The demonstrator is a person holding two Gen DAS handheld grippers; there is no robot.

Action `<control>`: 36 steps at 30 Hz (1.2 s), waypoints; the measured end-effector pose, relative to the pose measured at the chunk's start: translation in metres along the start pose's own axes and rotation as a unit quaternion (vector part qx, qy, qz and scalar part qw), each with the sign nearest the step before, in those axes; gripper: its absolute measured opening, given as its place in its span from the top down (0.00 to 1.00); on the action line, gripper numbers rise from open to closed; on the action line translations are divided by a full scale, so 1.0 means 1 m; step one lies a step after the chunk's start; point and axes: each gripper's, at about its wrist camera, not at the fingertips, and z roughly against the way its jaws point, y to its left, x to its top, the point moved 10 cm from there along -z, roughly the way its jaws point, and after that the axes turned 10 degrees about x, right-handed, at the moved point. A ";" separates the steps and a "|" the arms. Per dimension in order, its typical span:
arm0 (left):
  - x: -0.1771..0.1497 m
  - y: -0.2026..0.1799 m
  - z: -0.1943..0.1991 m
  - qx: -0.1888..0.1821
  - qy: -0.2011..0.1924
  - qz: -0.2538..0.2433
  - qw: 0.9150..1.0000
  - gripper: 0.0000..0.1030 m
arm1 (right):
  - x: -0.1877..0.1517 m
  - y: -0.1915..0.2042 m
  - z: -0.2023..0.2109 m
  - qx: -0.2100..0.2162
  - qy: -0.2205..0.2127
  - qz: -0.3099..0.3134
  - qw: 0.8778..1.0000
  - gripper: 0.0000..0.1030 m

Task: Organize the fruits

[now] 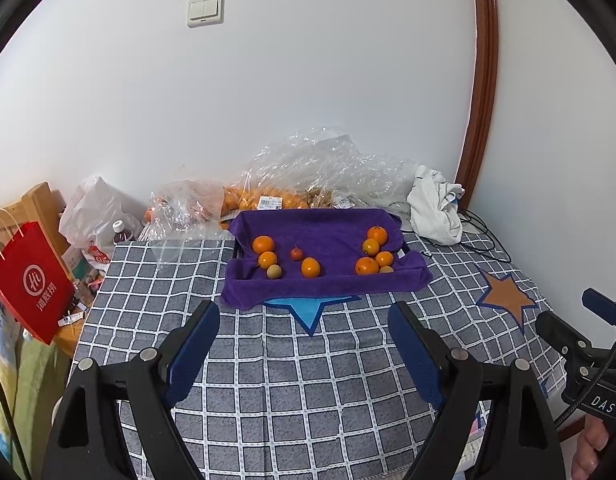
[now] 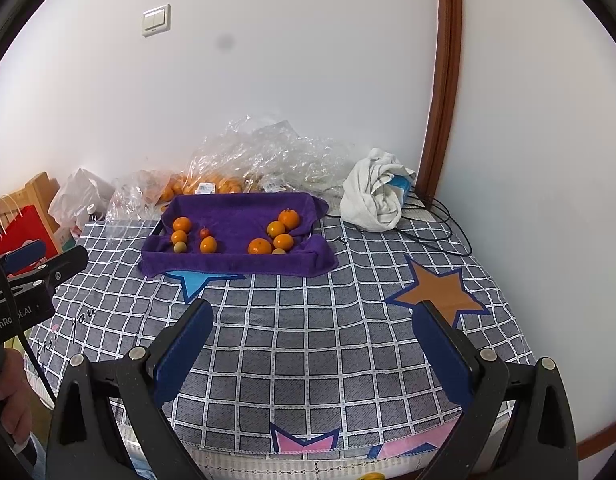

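Note:
A tray lined with a purple towel (image 1: 327,284) (image 2: 236,266) sits at the back of the checked cloth. On its left lie three oranges (image 1: 263,244) (image 2: 182,224), a small red fruit (image 1: 296,253) (image 2: 204,233) and a pale round fruit (image 1: 274,271) (image 2: 180,247). On its right lie several oranges (image 1: 367,266) (image 2: 260,247) and a pale fruit (image 1: 386,269) (image 2: 278,251). My left gripper (image 1: 306,316) is open and empty, well short of the tray. My right gripper (image 2: 315,316) is open and empty, also short of it. Each gripper shows at the other view's edge.
Clear plastic bags (image 1: 308,168) (image 2: 264,152) holding more oranges lie behind the tray against the wall. A crumpled white cloth (image 1: 433,208) (image 2: 373,192) and black cables (image 2: 439,224) lie at the back right. A red paper bag (image 1: 30,280) and clutter stand off the left edge.

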 end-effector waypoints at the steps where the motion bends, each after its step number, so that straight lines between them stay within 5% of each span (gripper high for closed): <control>1: 0.000 0.000 0.000 -0.001 0.000 0.000 1.000 0.17 | 0.000 0.000 0.000 0.000 0.000 0.000 1.000 0.04; 36: 0.001 0.001 0.001 0.000 -0.009 -0.006 1.000 0.17 | -0.001 0.002 0.000 -0.001 -0.006 0.001 1.000 0.04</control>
